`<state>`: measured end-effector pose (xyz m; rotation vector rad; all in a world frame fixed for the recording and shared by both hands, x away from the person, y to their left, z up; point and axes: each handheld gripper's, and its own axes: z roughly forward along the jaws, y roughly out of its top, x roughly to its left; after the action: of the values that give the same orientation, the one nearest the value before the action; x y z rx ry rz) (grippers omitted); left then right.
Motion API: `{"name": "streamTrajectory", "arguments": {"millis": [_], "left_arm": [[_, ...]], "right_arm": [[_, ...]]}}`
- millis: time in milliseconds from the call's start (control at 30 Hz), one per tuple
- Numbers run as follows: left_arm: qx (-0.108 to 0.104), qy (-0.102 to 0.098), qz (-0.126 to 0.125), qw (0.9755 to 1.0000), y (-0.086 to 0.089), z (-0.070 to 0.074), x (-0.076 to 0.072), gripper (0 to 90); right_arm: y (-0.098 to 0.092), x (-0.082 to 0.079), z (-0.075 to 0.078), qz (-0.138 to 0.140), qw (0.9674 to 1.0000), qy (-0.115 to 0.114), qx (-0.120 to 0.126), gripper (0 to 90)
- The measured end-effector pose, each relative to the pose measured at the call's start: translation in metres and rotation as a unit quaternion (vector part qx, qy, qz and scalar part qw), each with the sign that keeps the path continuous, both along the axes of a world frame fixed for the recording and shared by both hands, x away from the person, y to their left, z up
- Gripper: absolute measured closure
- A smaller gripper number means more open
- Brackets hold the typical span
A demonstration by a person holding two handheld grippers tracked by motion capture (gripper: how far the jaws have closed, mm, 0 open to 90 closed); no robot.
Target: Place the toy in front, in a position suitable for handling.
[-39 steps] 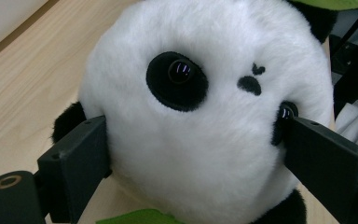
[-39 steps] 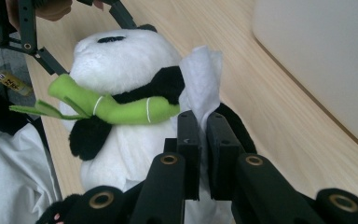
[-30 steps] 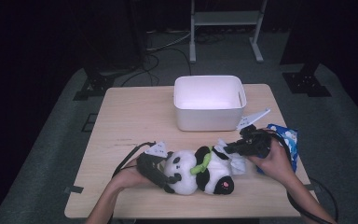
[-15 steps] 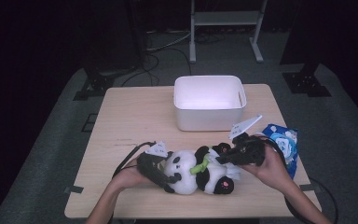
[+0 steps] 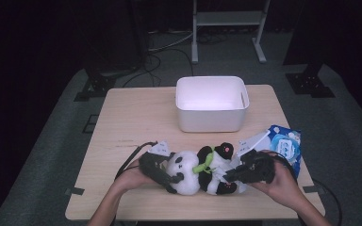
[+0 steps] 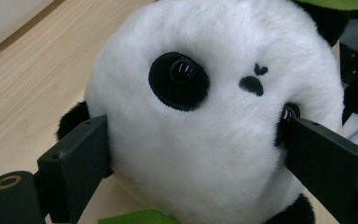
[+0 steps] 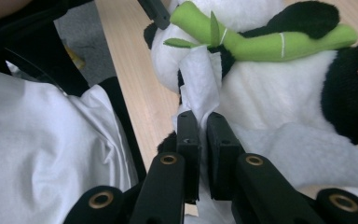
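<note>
Panda [image 5: 202, 170] lies lengthwise across table [image 5: 136, 117], head toward left gripper [image 5: 162, 175].

- The left hand-held gripper [image 5: 166, 170] lies low and nearly level, its jaws spread wide and pressing in on the panda's head [image 6: 214, 116] from both sides.
- The left forearm [image 5: 108, 207] comes in from the bottom edge, hand wrapped round the tool.
- The right hand-held gripper [image 5: 231, 174] points leftward, jaws pinched together on a white wipe [image 7: 200, 88].
- The right hand [image 5: 278, 181] cups its body from behind.
</note>
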<state>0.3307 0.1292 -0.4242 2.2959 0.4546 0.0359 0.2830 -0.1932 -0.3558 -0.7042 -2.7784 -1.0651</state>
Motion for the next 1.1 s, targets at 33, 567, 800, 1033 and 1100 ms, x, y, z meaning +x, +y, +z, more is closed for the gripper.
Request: {"name": "streamTrajectory", "arguments": {"millis": [33,567,800,1033,1100], "left_arm": [[0.000,0.000,0.000,1.0000,0.000,0.000,0.000,8.1],[0.003,-0.005,-0.003,1.0000,-0.001,0.001,-0.002,8.1],[0.006,-0.008,-0.007,0.9999,-0.002,0.001,-0.004,8.1],[0.003,-0.008,-0.009,0.9999,-0.002,0.001,-0.004,8.1],[0.001,-0.010,-0.009,0.9999,-0.002,0.001,-0.004,8.1]], "right_arm": [[0.000,0.000,-0.001,0.001,1.0000,0.001,0.003,84.5],[0.073,0.011,-0.002,0.073,0.9973,-0.003,-0.005,84.5],[0.110,0.036,0.007,0.081,0.9963,-0.021,-0.018,84.5],[0.117,0.058,0.009,0.070,0.9965,-0.034,-0.031,84.5],[0.113,0.061,0.008,0.065,0.9966,-0.034,-0.038,84.5]]}}
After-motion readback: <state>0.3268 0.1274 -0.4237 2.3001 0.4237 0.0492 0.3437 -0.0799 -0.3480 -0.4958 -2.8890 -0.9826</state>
